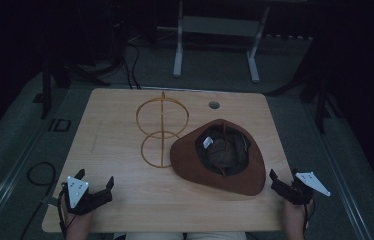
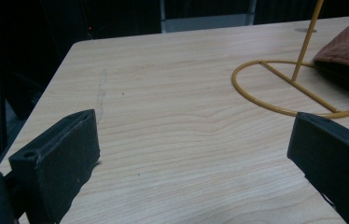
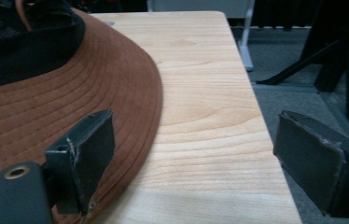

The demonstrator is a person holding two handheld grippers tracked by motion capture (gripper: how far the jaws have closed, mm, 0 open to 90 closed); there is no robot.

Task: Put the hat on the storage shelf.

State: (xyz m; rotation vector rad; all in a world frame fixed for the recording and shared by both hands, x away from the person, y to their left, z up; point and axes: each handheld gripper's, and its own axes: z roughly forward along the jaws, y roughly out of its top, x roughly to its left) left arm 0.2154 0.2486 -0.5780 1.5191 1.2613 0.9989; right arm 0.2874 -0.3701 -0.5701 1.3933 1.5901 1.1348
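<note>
Beside hat (image 1: pixel 218 157): jaws wide, empty

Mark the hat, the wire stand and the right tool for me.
hat (image 1: pixel 255 172), high view, on the brown brim.
wire stand (image 1: pixel 162 116), high view, on its upright rod.
right tool (image 1: pixel 282 180), high view, between its fingertips.

The left tongs (image 1: pixel 95 181) are held low at the near left corner of the worktop (image 1: pixel 125 210), jaws spread wide with nothing between them. The right tongs (image 1: pixel 283 179) are held at the near right edge, jaws likewise spread wide and empty. Each is gripped by a hand entering from below.
</note>
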